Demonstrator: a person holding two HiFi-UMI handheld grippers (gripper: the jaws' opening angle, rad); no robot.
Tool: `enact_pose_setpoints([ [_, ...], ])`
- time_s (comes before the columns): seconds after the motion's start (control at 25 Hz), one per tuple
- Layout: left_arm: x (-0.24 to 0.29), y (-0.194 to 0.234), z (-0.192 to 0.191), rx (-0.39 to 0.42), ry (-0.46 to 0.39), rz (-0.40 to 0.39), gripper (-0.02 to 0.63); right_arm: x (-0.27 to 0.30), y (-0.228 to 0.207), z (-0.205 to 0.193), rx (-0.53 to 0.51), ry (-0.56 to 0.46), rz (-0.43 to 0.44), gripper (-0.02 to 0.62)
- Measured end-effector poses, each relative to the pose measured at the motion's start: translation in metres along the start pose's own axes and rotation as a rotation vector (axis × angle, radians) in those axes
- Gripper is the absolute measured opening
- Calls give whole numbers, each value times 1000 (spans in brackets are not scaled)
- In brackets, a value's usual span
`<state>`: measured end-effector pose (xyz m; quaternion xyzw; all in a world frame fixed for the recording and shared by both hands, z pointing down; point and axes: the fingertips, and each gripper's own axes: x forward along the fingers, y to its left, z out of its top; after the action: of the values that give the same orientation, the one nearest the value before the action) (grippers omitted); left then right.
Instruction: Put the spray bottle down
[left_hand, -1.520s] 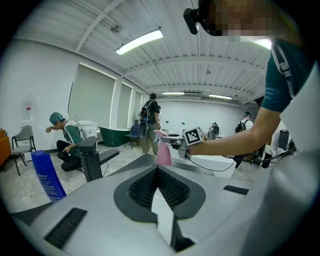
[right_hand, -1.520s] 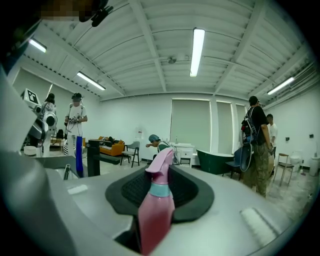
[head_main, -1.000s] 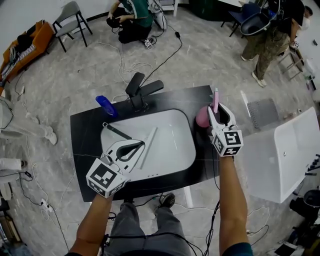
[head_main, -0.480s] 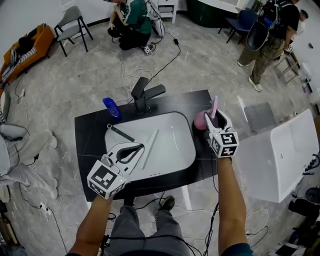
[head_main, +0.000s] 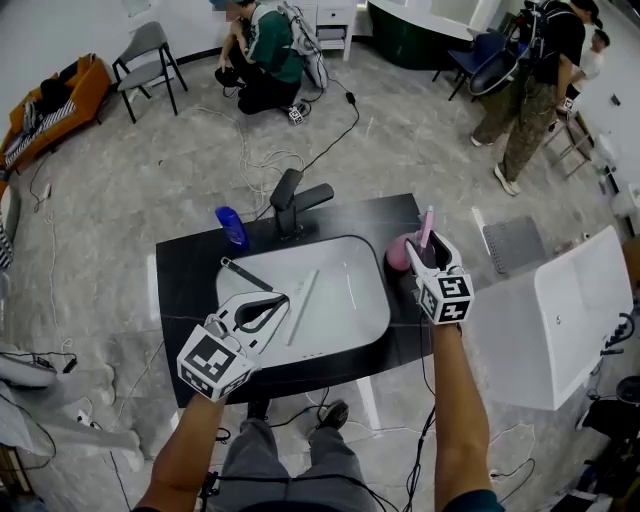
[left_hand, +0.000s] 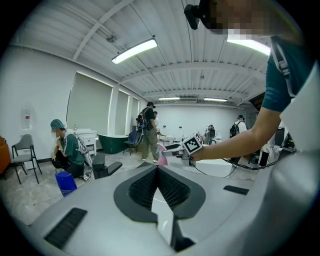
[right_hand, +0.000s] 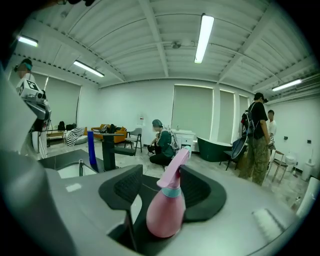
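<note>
Currently spray bottle stands upright on the table, right of the sink, between the right gripper's opening jaws, pads clear of it. Risk: a crooked pull-back clips the tall nozzle and topples it. Left gripper jaws together, empty.
</note>
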<state>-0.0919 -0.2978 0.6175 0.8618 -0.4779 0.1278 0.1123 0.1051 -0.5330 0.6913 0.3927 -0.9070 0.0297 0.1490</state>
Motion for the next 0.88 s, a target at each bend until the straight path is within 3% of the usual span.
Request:
enact_pose_setpoints([
  [0.88,-34,-8,43,31,-21,-6,5,-44,2,54,6,-11,-49,235],
])
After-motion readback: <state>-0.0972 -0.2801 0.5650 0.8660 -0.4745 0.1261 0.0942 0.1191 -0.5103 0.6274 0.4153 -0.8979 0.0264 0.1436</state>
